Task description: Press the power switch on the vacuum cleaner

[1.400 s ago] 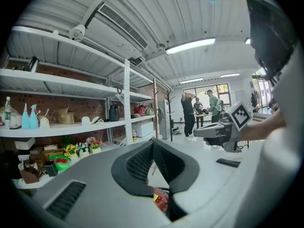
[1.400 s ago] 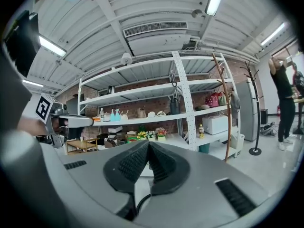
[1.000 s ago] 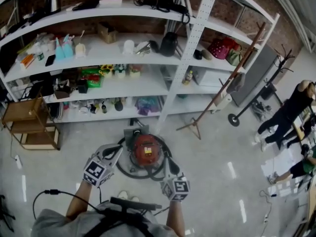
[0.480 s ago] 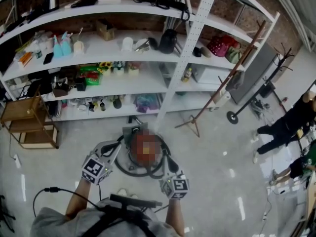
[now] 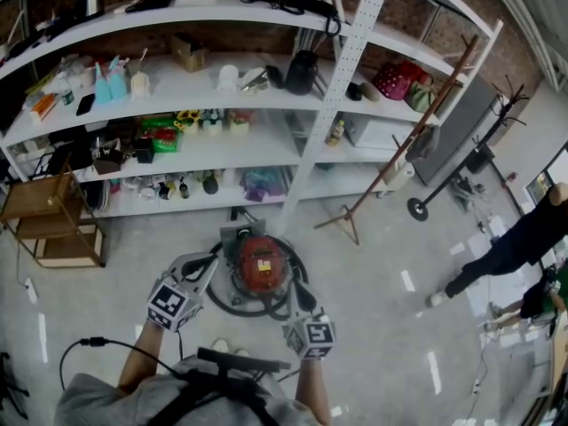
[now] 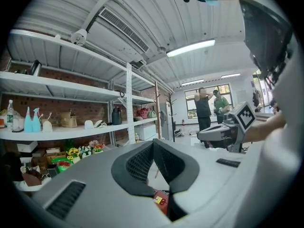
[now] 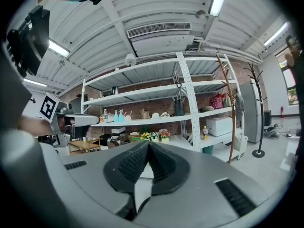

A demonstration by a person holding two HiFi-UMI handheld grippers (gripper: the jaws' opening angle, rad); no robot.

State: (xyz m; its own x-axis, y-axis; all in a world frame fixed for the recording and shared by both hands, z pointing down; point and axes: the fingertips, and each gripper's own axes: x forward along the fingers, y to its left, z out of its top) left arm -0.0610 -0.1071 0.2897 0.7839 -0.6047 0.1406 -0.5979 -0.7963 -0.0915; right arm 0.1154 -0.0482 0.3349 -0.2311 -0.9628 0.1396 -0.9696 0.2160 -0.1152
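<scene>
Now: both grippers clenched, flanking the vacuum

Red vacuum cleaner (image 5: 262,263) sits on the floor, lower centre of the head view, in front of the white shelving (image 5: 293,162). Black hose (image 5: 232,307) loops round its base. Left gripper (image 5: 209,266) is just beside its left side, right gripper (image 5: 296,289) at its lower right. Both have tips pressed together, holding nothing. Contact with the vacuum: can't tell.

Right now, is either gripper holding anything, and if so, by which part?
Nothing is held. The left gripper and the right gripper each have their jaws together with nothing between them, one at each side of the vacuum.
</scene>
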